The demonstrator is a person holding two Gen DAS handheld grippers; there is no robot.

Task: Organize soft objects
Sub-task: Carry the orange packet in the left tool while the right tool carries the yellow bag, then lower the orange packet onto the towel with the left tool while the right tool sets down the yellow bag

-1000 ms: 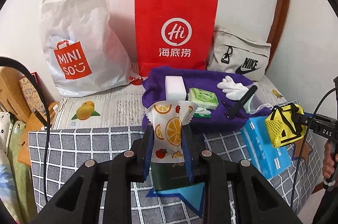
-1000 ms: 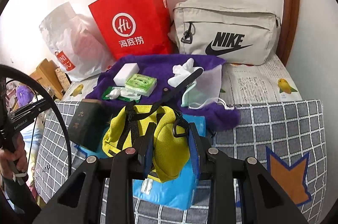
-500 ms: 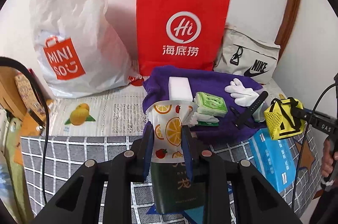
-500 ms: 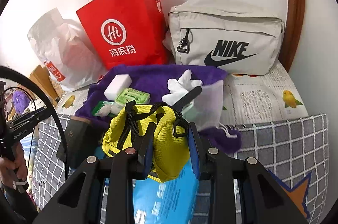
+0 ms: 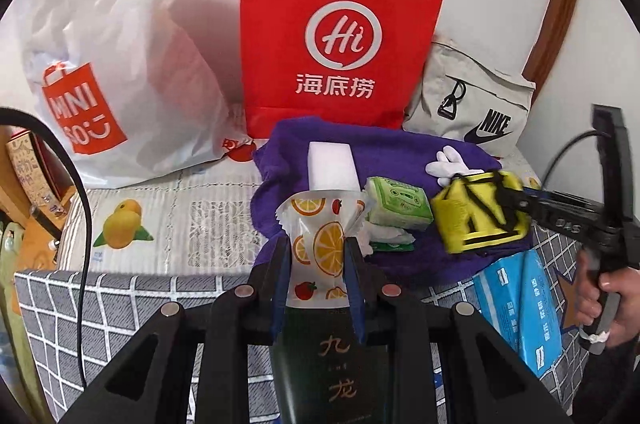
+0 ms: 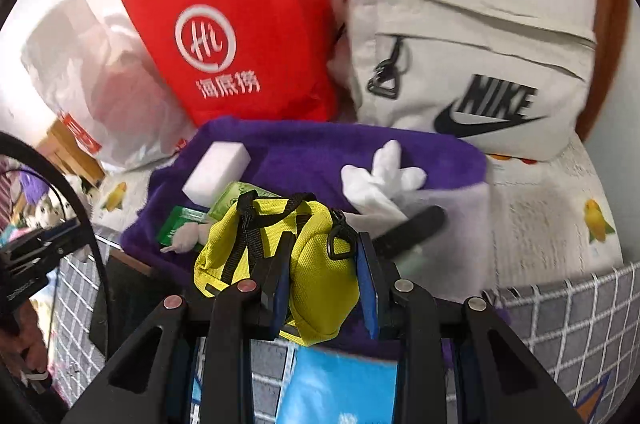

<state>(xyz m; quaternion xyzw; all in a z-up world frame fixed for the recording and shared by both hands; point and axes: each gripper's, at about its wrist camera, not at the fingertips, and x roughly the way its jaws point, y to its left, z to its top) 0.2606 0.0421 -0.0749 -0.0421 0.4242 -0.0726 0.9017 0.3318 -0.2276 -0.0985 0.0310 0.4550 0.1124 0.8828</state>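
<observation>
I see red Haidilao paper bag (image 5: 340, 32) against wall, beige Nike bag (image 6: 472, 64) beside it, purple towel (image 5: 384, 152) in front. My left gripper (image 5: 318, 256) clamped on fruit-print pouch (image 5: 318, 240). My right gripper (image 6: 324, 276) pinching yellow mini bag (image 6: 316, 264) above towel.

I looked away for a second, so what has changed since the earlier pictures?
Both grippers advanced toward the bags. The right gripper carried the yellow pouch from above the blue pack to over the purple towel. The left gripper still clamps the fruit-print packet. Nothing was released; the towel items stayed put.
</observation>
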